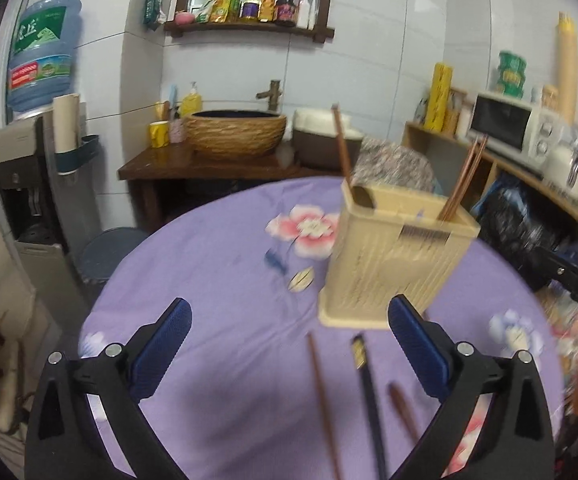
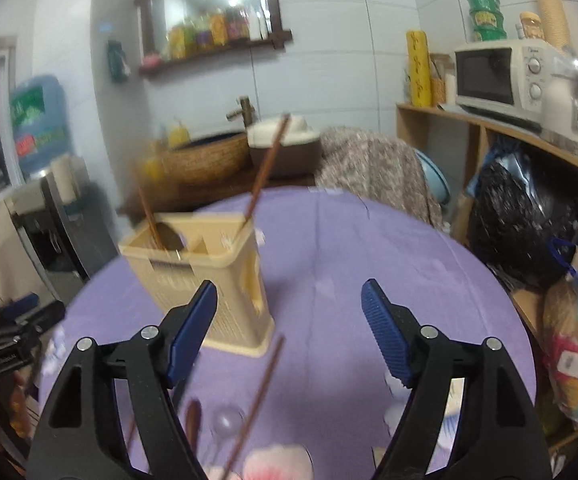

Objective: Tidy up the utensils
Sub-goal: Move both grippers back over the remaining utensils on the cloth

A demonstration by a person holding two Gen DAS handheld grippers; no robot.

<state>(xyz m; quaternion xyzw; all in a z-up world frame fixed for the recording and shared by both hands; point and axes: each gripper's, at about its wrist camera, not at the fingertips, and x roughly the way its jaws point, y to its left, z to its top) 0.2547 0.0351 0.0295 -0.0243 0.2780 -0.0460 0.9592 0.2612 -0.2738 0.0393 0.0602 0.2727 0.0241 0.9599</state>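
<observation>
A beige slotted utensil holder [image 1: 389,264] stands on the purple flowered tablecloth [image 1: 217,264], with brown chopsticks [image 1: 463,178] sticking out of its compartments. My left gripper [image 1: 289,312] is open just short of the holder, nothing between its blue pads. Below it lie a brown chopstick [image 1: 321,392], a black chopstick [image 1: 369,396] and a wooden spoon handle [image 1: 403,408]. In the right wrist view the holder [image 2: 209,280] sits ahead to the left. My right gripper [image 2: 289,300] is open and empty above a loose brown chopstick [image 2: 259,396], a wooden spoon [image 2: 193,420] and a clear spoon [image 2: 227,420].
A patterned chair back [image 2: 373,168] stands beyond the table's far edge. A wooden washstand with a woven basin [image 1: 235,132] is behind. A shelf with a microwave [image 2: 497,76] and dark bags [image 2: 521,216] runs along the right. A water dispenser [image 1: 41,128] stands left.
</observation>
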